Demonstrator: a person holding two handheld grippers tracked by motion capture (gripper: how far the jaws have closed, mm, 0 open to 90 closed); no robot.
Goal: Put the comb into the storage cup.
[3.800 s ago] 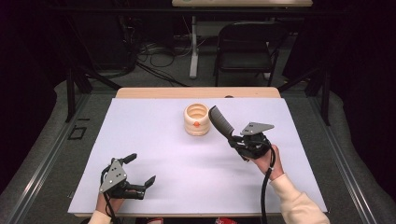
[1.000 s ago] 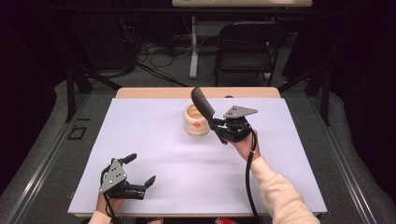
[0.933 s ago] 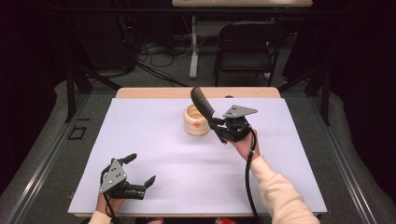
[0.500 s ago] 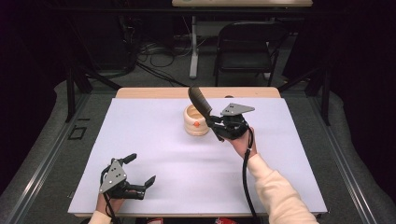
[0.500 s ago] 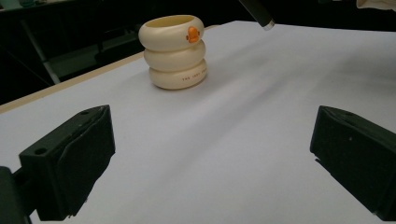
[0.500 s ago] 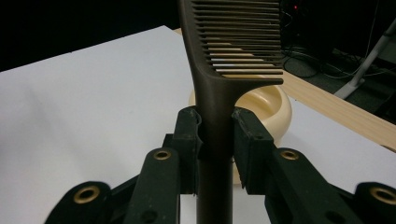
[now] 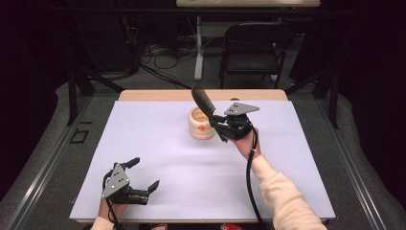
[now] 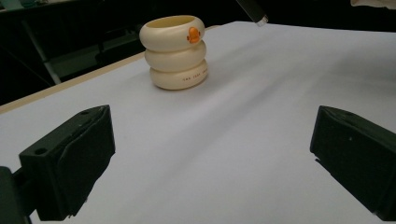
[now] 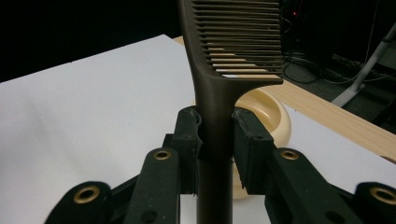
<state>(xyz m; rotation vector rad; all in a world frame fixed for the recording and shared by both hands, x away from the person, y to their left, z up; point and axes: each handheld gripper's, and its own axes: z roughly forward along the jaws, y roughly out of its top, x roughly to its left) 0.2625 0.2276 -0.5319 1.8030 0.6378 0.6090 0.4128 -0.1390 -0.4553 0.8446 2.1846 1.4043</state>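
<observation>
The comb [image 9: 219, 88] is clamped by its handle in the right gripper [image 9: 215, 140]; it should be lowered squarely into the ringed holder [image 7: 201, 123].

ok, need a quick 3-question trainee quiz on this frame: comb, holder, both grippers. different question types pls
1. True or false: the right gripper is shut on the dark brown plastic comb.
2. The left gripper is: A) shut on a cup, B) open with nothing between its jaws, C) inside the holder.
3. Fill in: the cream ribbed ring-stacked holder bears an orange ____ mark.

Key: 1 true; 2 B; 3 duck.
</observation>
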